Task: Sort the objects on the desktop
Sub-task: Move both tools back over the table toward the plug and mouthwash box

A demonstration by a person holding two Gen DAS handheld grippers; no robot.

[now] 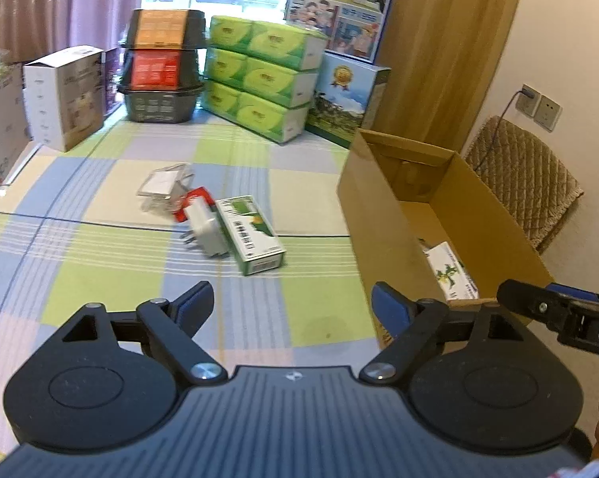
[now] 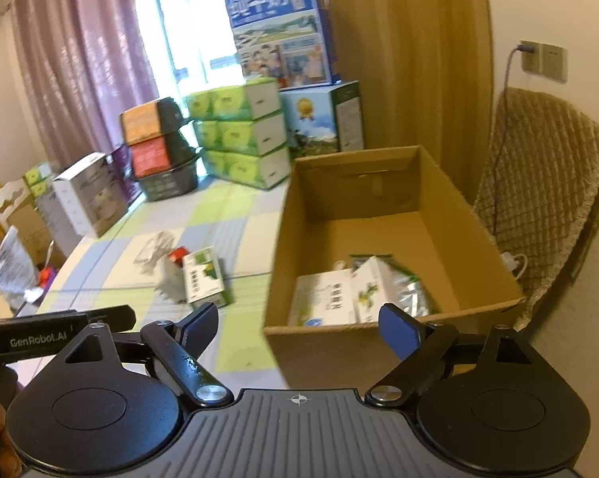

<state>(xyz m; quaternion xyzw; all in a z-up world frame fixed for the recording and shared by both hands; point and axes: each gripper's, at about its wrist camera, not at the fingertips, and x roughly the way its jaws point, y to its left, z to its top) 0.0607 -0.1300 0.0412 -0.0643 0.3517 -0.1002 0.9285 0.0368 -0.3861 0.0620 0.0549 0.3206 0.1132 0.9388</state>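
On the checked tablecloth lie a green-and-white carton (image 1: 251, 235) (image 2: 203, 281), a white plug adapter (image 1: 207, 229) leaning against it, a small red packet (image 1: 194, 199) (image 2: 178, 255) and a clear plastic package (image 1: 162, 185) (image 2: 154, 253). An open cardboard box (image 1: 383, 215) (image 2: 379, 183) stands to the right; inside are white-and-green cartons (image 2: 331, 302) and a silver foil pack (image 2: 412, 290). My left gripper (image 1: 291, 306) is open, held above the cloth short of the carton. My right gripper (image 2: 299, 324) is open over the box's near wall, nothing between its fingers.
At the back stand stacked green tissue boxes (image 1: 259, 75), black baskets (image 1: 162, 67), a white carton (image 1: 64, 95) and blue milk cartons (image 1: 339, 8). A chair with a woven cover (image 2: 546, 183) sits right of the box, by wall sockets (image 2: 544, 59).
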